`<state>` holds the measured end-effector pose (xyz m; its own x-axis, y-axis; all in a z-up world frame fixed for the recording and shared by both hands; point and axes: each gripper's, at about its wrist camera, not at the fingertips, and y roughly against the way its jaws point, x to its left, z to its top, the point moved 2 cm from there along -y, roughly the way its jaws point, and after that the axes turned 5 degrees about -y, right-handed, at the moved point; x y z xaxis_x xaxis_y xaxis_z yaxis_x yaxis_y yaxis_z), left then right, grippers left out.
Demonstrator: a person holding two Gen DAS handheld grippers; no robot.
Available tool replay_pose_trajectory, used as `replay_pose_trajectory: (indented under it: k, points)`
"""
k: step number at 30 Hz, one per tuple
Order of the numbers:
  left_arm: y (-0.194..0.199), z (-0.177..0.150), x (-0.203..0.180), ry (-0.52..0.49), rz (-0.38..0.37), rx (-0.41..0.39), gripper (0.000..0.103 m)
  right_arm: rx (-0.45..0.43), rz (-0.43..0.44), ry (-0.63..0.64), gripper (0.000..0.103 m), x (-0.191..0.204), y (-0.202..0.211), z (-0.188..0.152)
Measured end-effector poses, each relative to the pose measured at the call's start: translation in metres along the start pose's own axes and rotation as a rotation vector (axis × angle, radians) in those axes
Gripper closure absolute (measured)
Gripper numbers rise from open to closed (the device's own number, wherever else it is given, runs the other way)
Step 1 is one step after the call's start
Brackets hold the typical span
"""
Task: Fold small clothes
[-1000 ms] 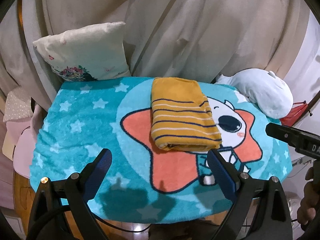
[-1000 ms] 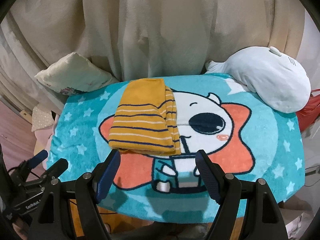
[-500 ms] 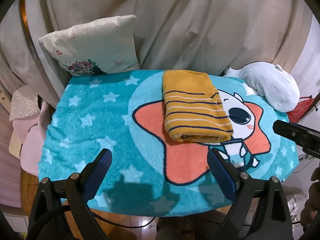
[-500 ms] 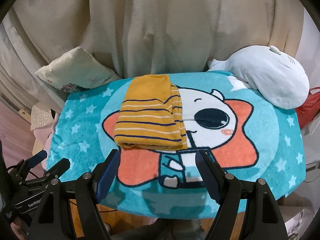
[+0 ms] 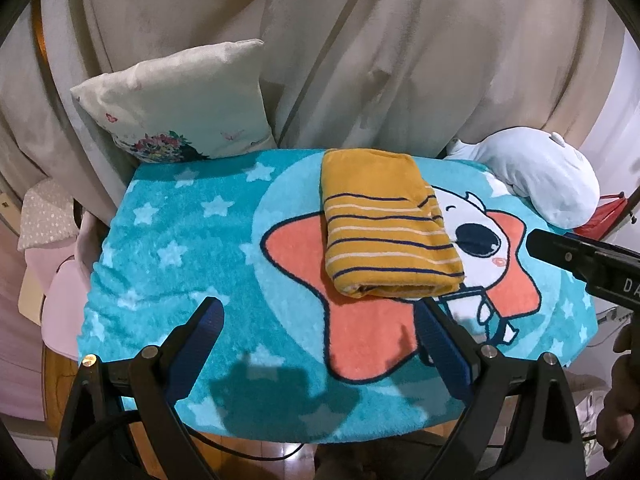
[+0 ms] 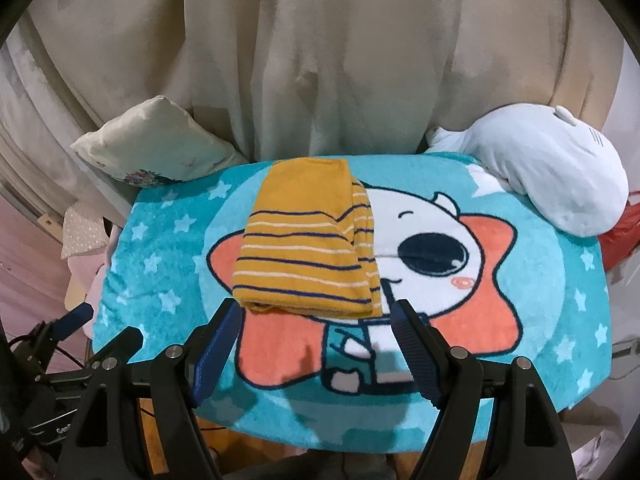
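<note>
One folded mustard striped garment (image 5: 384,232) is seen lying on the teal star blanket (image 5: 180,240), just ahead of the right-hand finger of the left gripper (image 5: 320,344), and ahead of and between the fingers of the right gripper (image 6: 316,340). Both pairs of fingers are spread wide and hold nothing; neither touches the cloth.

Risks, as judged: the loose layered right edge could be caught by a finger and the fold undone; the plush blanket could be dragged and the bundle skewed.

Counted: one garment, one blanket, one floral pillow (image 5: 180,104), one pale plush toy (image 6: 552,172), two grippers.
</note>
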<state>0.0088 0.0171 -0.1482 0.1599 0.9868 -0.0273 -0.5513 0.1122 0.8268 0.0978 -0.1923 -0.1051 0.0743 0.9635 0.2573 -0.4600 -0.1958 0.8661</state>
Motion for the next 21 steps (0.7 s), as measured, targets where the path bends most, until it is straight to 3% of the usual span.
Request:
replay_pose_trajectory:
  k: [21]
  points:
    - [-0.016, 0.024, -0.004, -0.008, 0.046, 0.016, 0.007, 0.021, 0.004, -0.014, 0.022, -0.010, -0.017, 0.023]
